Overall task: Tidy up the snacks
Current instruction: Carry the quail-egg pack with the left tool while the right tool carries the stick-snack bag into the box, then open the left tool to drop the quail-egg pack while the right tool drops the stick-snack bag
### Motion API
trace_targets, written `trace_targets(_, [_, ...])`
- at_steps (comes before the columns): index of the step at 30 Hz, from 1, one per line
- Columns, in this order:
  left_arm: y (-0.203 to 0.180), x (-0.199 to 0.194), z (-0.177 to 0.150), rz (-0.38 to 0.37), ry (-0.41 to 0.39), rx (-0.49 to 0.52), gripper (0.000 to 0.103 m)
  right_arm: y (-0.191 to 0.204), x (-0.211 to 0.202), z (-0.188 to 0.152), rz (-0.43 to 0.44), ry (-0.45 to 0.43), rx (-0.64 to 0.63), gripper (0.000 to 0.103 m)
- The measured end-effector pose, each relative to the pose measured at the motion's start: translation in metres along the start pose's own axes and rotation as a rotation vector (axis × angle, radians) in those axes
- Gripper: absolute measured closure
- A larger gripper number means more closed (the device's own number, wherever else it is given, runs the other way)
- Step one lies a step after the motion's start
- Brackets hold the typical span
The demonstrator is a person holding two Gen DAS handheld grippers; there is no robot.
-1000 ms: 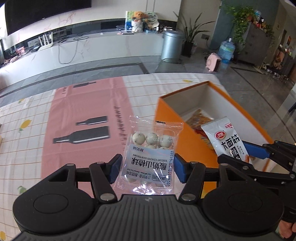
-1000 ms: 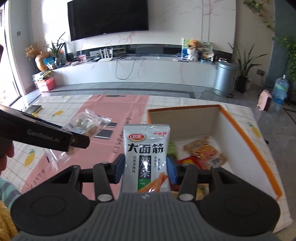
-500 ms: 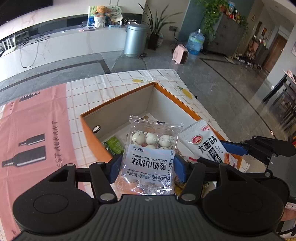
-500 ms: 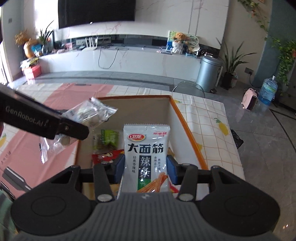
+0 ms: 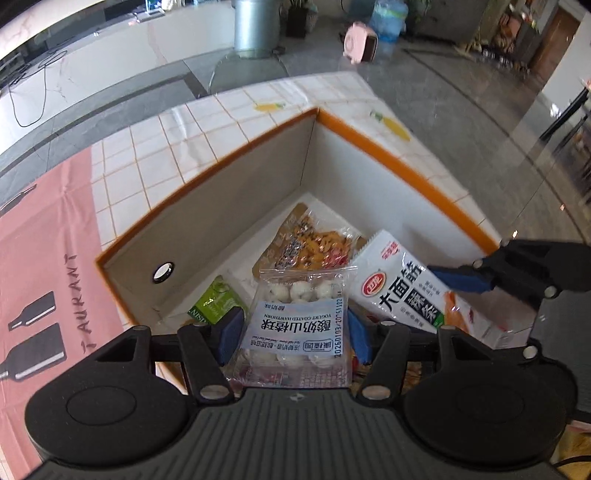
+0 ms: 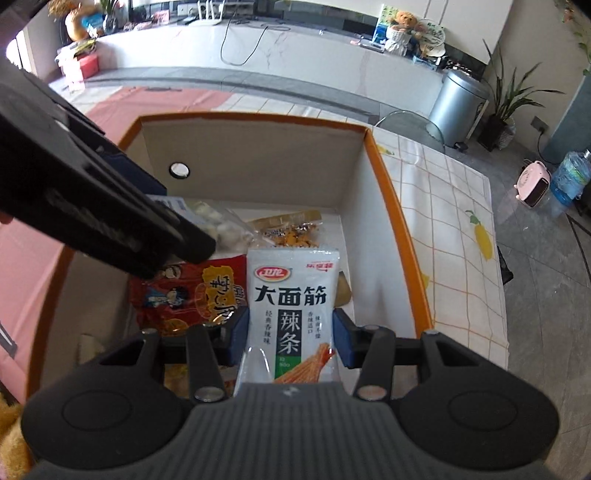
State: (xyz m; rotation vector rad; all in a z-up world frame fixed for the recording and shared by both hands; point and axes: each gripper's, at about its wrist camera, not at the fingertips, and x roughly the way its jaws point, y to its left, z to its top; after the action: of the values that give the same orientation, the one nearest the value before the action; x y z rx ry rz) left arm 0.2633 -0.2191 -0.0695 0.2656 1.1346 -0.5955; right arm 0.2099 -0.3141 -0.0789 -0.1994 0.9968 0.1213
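Both packets have just swung from above the surface to over the orange box [image 5: 406, 162]: left gripper [image 5: 293, 338] clamps the hawthorn-ball bag [image 5: 295, 325], right gripper [image 6: 291, 338] the gluten-strip pack [image 6: 291, 306], ready for release.

Tablecloth [image 5: 155, 162]: white grid with lemon print, pink bottle-printed panel at its left. Beyond the table's far edge: steel pedal bin [image 6: 460, 107], potted plant [image 6: 506, 110], water jug [image 6: 570, 177], pink heater [image 6: 533, 184], teddy bear [image 6: 400, 26] on the white counter
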Motion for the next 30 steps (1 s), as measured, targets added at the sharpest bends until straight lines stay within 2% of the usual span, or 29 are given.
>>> trace_targets(4, [-0.005,0.012,0.002,0.045,0.001,0.060,0.035,0.002,0.009,0.003,0.001,0.032,-0.027,0.057])
trace_targets(7, [-0.004,0.018,0.005,0.018,0.021,0.050,0.035,0.001,0.017,0.007,0.002,0.052,-0.034,0.057])
trace_targets(11, [-0.006,0.020,0.006,0.042,0.020,0.082,0.034,0.000,0.019,0.008,0.005,0.069,-0.027,0.056])
trace_targets(14, [-0.005,0.021,0.007,0.032,0.025,0.090,0.033,-0.001,0.021,0.011,0.006,0.079,-0.018,0.054])
trace_targets(19, [-0.006,0.011,0.006,0.025,-0.024,0.101,0.023,0.002,0.018,0.015,0.003,0.088,-0.026,0.050])
trace_targets(20, [-0.006,0.008,0.006,0.023,-0.035,0.102,0.022,0.003,0.016,0.016,0.005,0.087,-0.022,0.047])
trace_targets(22, [-0.007,0.000,0.005,0.022,-0.047,0.103,0.022,0.002,0.010,0.018,0.004,0.077,-0.007,0.031])
trace_targets(27, [-0.009,-0.033,0.000,0.031,-0.108,0.103,0.022,0.005,-0.017,0.022,0.002,0.047,0.021,0.030])
trace_targets(30, [-0.012,-0.059,-0.008,0.047,-0.170,0.102,0.022,0.005,-0.039,0.024,-0.010,0.018,0.053,0.026])
